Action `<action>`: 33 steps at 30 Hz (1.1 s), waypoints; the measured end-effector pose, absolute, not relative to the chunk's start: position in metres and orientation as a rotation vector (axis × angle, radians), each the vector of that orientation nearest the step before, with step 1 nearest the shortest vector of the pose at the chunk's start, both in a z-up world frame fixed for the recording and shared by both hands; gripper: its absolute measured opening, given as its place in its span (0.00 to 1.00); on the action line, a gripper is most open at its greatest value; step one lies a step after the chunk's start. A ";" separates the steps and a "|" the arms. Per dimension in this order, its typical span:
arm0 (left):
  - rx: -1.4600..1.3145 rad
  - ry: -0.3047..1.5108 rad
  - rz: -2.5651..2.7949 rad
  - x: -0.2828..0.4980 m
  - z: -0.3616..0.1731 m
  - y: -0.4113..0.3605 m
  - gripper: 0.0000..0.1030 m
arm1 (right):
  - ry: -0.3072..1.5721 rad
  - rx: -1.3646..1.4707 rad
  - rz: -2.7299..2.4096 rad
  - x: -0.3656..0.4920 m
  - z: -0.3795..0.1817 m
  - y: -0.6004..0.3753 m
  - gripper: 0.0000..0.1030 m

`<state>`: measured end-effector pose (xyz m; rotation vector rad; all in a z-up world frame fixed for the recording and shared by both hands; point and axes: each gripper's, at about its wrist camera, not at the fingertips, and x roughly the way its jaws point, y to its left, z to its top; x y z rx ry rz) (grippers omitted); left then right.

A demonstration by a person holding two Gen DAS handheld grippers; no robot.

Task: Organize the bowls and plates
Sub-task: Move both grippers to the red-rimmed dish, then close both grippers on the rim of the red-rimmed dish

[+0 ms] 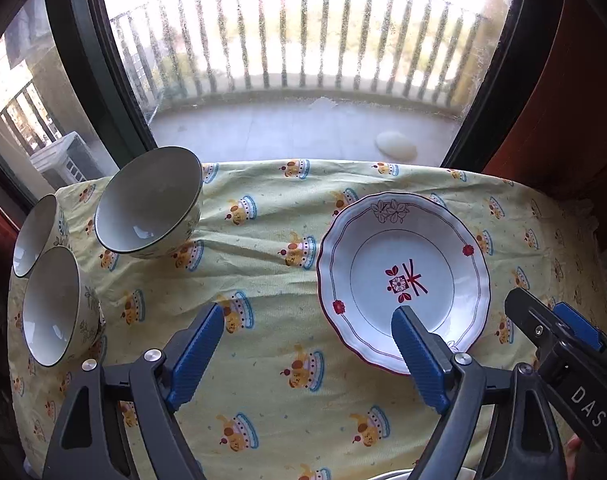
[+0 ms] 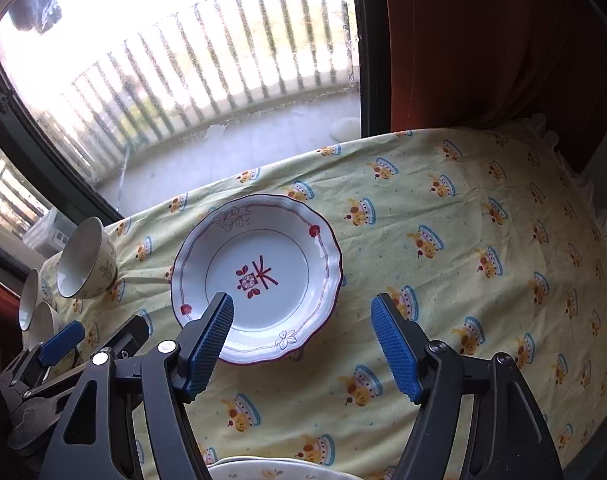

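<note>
A white plate (image 1: pixel 403 276) with red flower marks lies flat on the yellow patterned tablecloth (image 1: pixel 263 360); it also shows in the right wrist view (image 2: pixel 259 276). Three cream bowls stand at the left: one far (image 1: pixel 149 202), one at the edge (image 1: pixel 35 234), one nearer (image 1: pixel 53 306). They also show small at the left of the right wrist view (image 2: pixel 85 258). My left gripper (image 1: pixel 307 328) is open and empty above the cloth, its right finger over the plate's near rim. My right gripper (image 2: pixel 301 316) is open and empty, its left finger over the plate.
A large window (image 1: pixel 303 60) with a balcony railing stands behind the table. A red-brown curtain (image 2: pixel 483 40) hangs at the right. The rim of another white dish (image 2: pixel 263 470) shows at the bottom edge, below the right gripper. The right gripper's body (image 1: pixel 563 344) appears right of the plate.
</note>
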<state>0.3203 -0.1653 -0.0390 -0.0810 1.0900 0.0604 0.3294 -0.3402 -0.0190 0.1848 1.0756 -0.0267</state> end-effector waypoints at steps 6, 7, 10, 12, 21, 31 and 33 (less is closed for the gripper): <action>-0.128 1.123 0.132 0.347 -0.059 -0.174 0.78 | 1.114 0.178 -0.005 0.362 -0.046 -0.348 0.72; -0.133 1.131 0.133 0.352 -0.063 -0.175 0.78 | 1.119 0.178 -0.001 0.366 -0.049 -0.349 0.72; -0.117 1.136 0.132 0.363 -0.074 -0.179 0.77 | 1.117 0.173 0.011 0.377 -0.057 -0.353 0.72; -0.099 1.127 0.138 0.369 -0.080 -0.182 0.76 | 1.118 0.164 0.018 0.384 -0.062 -0.353 0.72; -0.092 1.173 0.157 0.390 -0.116 -0.187 0.71 | 1.152 0.126 0.023 0.409 -0.092 -0.356 0.72; -0.091 1.169 0.113 0.391 -0.124 -0.192 0.62 | 1.236 0.159 0.042 0.418 -0.118 -0.355 0.55; -0.086 1.170 0.098 0.390 -0.124 -0.194 0.59 | 1.229 0.147 0.038 0.417 -0.117 -0.353 0.49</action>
